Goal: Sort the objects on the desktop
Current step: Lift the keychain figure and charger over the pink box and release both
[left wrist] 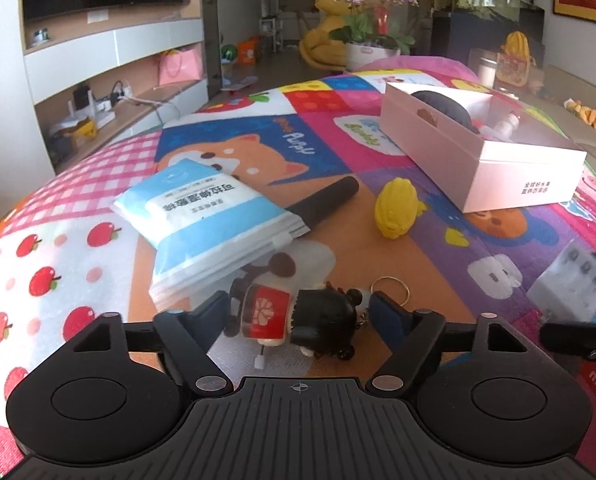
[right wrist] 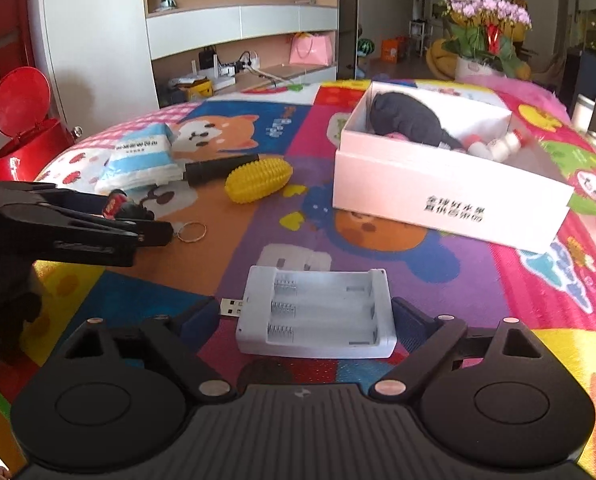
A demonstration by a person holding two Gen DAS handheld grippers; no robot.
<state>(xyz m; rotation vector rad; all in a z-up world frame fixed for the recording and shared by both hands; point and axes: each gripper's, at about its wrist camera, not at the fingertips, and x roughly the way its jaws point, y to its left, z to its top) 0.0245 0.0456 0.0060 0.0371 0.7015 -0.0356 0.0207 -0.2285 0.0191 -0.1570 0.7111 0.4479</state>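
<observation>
The left gripper (left wrist: pixel 300 310) has its fingers spread to either side of a doll keychain (left wrist: pixel 298 316) that lies on its side, long axis across the view, dark-haired head toward 3 o'clock and red body toward 9. The doll sits between the pads; whether they touch it cannot be told. Its metal ring (left wrist: pixel 390 290) lies on the mat at about 1 o'clock from the doll.

The right gripper (right wrist: pixel 306 314) is wide apart around a white battery holder (right wrist: pixel 318 312), which lies flat with its slots facing up. Its long axis runs across the view and its USB plug (right wrist: pixel 232 307) points to 9 o'clock, just short of the left finger; a gap shows on each side.

Farther out on the colourful play mat (right wrist: pixel 258 236), a yellow corn toy (right wrist: pixel 258 179) lies at 11 o'clock, with a black cylinder (right wrist: pixel 218 168) and a blue tissue pack (right wrist: pixel 142 156) beyond it. At 1 o'clock stands the open white box (right wrist: pixel 450 196).
</observation>
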